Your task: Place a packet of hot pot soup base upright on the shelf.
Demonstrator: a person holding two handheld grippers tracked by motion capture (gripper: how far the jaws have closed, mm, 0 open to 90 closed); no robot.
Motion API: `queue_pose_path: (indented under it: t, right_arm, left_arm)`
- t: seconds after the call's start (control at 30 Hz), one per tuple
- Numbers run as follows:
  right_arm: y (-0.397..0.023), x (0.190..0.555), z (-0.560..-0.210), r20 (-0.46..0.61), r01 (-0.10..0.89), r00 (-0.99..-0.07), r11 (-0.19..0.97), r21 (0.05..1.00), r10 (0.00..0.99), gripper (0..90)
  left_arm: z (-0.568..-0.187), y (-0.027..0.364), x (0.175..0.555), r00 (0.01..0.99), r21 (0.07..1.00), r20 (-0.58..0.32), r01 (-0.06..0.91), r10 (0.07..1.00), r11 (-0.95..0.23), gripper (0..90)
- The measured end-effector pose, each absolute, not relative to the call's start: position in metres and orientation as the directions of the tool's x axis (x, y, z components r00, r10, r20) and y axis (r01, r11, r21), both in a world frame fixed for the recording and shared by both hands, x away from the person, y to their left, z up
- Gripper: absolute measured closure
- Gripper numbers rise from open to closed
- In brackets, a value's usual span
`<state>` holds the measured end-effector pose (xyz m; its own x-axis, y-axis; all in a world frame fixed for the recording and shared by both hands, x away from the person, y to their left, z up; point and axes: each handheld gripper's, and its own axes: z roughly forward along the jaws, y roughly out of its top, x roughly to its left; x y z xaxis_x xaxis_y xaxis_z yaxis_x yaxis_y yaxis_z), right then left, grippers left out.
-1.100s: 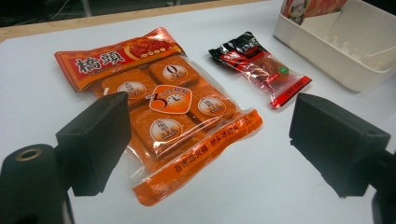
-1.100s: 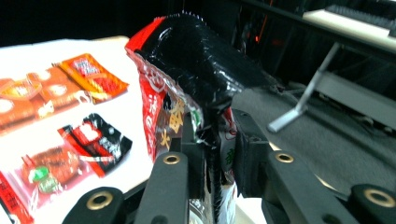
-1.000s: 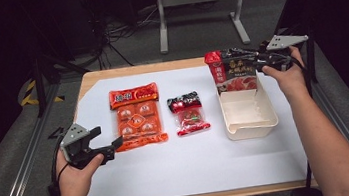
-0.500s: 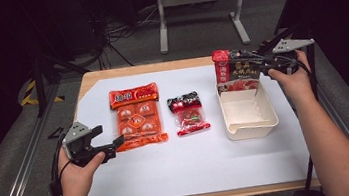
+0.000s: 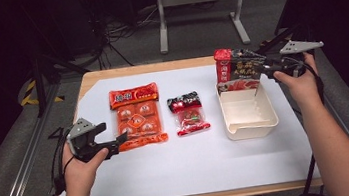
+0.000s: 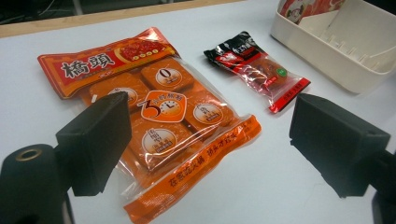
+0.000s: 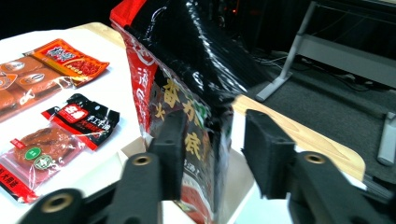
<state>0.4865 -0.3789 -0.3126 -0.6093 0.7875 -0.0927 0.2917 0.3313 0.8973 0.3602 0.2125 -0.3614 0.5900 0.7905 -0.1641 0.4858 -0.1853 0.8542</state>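
Right gripper view, fingers (image 7: 175,140) opening, pouch (image 7: 187,88) between

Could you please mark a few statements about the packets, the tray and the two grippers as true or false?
1. The red and black pouch stands upright at the far end of the white tray. True.
2. The right gripper clamps the pouch tightly. False: its jaws have just been opening; the pouch is between them with a gap on one side.
3. The left gripper holds the orange packet. False: its jaws are open and hold nothing.
4. The small red packet lies between the orange packet and the tray. True.
5. The small red packet lies inside the tray. False: it lies on the table.
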Motion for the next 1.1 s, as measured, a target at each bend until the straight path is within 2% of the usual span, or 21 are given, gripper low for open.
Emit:
queue_pose_path:
  t: [0.23,0.8,1.0,1.1]
  right_arm:
    - [-0.386,0.466,-0.308,-0.044,0.300,-0.594,0.272,0.914,0.804,41.8]
    - [-0.364,0.393,-0.300,-0.043,0.263,-0.640,0.271,0.926,0.767,39.0]
    - [-0.357,0.372,-0.308,-0.009,0.246,-0.660,0.228,0.942,0.752,38.5]
    - [-0.351,0.368,-0.311,-0.039,0.252,-0.665,0.273,0.928,0.746,38.4]
  left_arm:
    - [-0.360,0.209,0.368,0.596,0.856,-0.160,0.482,0.787,-0.190,13.7]
    - [-0.357,0.211,0.385,0.577,0.855,-0.173,0.490,0.798,-0.168,12.9]
    - [-0.357,0.215,0.387,0.573,0.863,-0.166,0.478,0.803,-0.163,12.0]
    - [-0.358,0.218,0.389,0.571,0.865,-0.160,0.474,0.805,-0.164,11.6]
